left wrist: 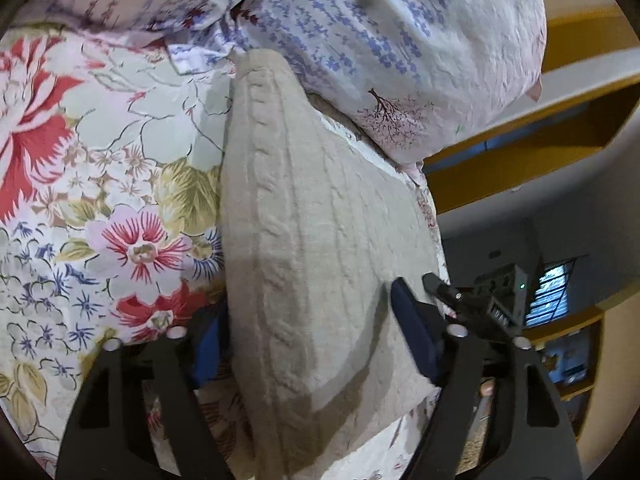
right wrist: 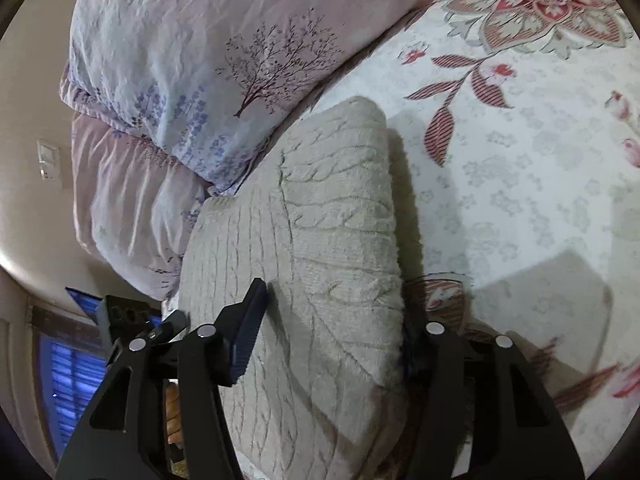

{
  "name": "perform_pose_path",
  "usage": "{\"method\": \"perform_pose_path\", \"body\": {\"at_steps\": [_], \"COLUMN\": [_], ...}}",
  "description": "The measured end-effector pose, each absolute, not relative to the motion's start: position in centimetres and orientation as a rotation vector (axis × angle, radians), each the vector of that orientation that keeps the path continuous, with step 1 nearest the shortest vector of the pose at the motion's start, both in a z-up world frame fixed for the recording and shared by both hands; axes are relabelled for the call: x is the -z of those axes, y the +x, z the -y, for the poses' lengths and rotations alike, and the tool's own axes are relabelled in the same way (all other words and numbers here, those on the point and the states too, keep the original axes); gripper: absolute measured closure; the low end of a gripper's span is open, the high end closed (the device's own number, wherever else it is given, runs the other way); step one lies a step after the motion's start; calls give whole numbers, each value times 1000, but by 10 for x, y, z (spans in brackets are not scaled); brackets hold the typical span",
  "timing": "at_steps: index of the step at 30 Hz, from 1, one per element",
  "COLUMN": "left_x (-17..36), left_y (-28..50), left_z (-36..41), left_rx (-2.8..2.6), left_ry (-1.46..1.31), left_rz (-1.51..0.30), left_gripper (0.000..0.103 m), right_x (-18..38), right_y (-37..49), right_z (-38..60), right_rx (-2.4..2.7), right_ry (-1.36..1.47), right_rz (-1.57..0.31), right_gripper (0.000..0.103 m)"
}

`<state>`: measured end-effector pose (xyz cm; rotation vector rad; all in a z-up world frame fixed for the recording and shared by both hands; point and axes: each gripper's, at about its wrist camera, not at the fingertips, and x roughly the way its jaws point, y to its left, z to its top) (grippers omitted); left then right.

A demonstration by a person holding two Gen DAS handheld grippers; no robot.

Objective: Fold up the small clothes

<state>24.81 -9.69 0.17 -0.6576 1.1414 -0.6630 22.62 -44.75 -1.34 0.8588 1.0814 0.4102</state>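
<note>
- Nearest, we count two grippers, one per view. The left gripper [left wrist: 308,344] straddles a folded beige knit [left wrist: 320,240], jaws wide on either side of the fold; whether the blue pads press it, we cannot tell.
- The right gripper [right wrist: 332,340] likewise straddles the knit [right wrist: 304,264], one blue pad [right wrist: 248,336] lying on its surface, the other hidden behind its edge; whether it is clamped, we cannot tell.
- We count one garment: the cable-patterned knit, folded double, lying on the bedsheet [right wrist: 520,200] with its far end touching a pillow [right wrist: 200,52].
- Only the left view shows the other gripper, at the knit's right edge, and the large red flowers of a bedspread [left wrist: 100,160]; there the pillow [left wrist: 400,40] overlaps the knit.
- Only the right view shows two stacked pillows, the lower pillow [right wrist: 128,200] under the first, and a wall switch [right wrist: 48,164] beyond.
</note>
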Motion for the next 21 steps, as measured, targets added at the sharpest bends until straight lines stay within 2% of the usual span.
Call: {"method": "perform_pose_path", "body": {"at_steps": [4, 8, 13, 21], "left_x": [3, -3, -27, -51], "left_y": [248, 243, 233, 205], "left_z": [92, 83, 60, -29], "left_rx": [671, 698, 737, 627], "left_ry": [-713, -735, -720, -685], "left_rz": [-1137, -1144, -1082, -985], "left_gripper": [52, 62, 63, 63], "right_x": [18, 9, -24, -45], "right_y": [228, 222, 216, 228], "right_z": [438, 438, 411, 326], "right_rx": [-454, -486, -552, -655], "right_ry": [874, 928, 856, 685], "right_rz": [-1094, -1045, -988, -976], "right_gripper": [66, 71, 73, 74]}}
